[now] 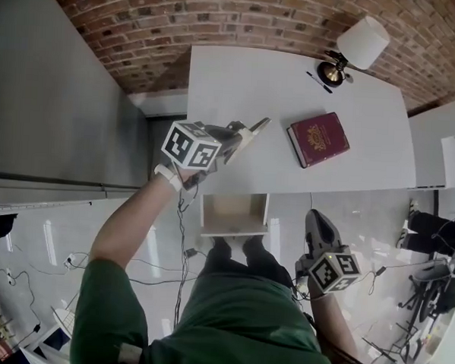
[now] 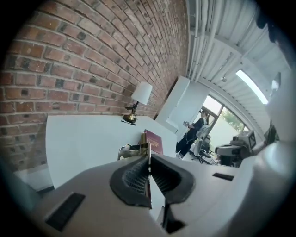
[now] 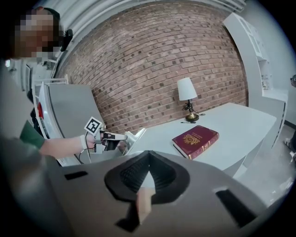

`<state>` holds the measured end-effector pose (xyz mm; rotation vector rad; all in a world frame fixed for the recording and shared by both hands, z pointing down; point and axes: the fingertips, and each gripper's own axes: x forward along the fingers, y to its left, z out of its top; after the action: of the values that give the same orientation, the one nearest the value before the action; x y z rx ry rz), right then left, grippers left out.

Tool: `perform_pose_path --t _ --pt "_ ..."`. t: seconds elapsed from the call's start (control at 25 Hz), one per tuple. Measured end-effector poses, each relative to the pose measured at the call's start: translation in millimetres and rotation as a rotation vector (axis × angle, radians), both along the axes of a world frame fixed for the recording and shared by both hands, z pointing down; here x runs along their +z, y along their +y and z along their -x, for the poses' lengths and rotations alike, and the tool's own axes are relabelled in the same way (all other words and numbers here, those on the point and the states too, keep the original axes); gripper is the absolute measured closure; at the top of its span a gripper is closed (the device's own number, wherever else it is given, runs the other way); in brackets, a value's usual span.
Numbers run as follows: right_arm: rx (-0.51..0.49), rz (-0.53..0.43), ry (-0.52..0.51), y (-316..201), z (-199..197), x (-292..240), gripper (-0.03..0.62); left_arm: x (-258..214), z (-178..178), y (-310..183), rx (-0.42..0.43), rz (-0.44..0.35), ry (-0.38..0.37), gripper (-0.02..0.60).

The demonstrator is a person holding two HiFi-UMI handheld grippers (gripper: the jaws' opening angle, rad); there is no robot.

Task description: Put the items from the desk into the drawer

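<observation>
The book point(image 1: 319, 139) lies flat on the white bench point(image 1: 240, 79), ahead and to the right of the left gripper point(image 1: 258, 125), whose fingers are clenched on nothing above the bench's near part; the right gripper point(image 1: 315, 215) hangs off the bench edge, its fingers likewise pressed together and empty, the book well beyond their tips and the open drawer point(image 1: 205, 213) to their left; the step in hand looks like the reach for the book, so the left fingers should spread before they arrive, come in low at a long edge, and close across the book's thickness rather than its width; the drawer seems only a little wider than the book (my estimate), so square the book to it before lowering; a pen point(image 1: 319, 82) by the lamp point(image 1: 362, 44), far past the fingers, probably waits its turn; only the head view shows the drawer's inside, which looks bare, while the right gripper view alone gives the left fingers in profile, and the left gripper view puts the book just past its own tips
</observation>
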<state>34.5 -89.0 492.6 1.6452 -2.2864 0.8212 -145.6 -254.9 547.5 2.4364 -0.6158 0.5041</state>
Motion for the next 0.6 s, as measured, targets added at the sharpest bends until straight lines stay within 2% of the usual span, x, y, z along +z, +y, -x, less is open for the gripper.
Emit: perform_pose_path --t 0.12,0.4,0.6 --pt "-0.016 0.009 -0.015 1.0 5.0 3.2 0.591 0.2 -8.6 29.0 0.075 -0.015 -0.036 0.571" --pt "-0.021 0.040 -0.052 -3.0 -4.4 16.1 0.591 17.0 -33.7 88.0 0.301 -0.079 -0.206 0.571" --pt "-0.055 0.012 -0.026 -11.0 -20.4 23.4 0.591 36.0 -66.8 135.0 0.421 -0.118 -0.256 0.571"
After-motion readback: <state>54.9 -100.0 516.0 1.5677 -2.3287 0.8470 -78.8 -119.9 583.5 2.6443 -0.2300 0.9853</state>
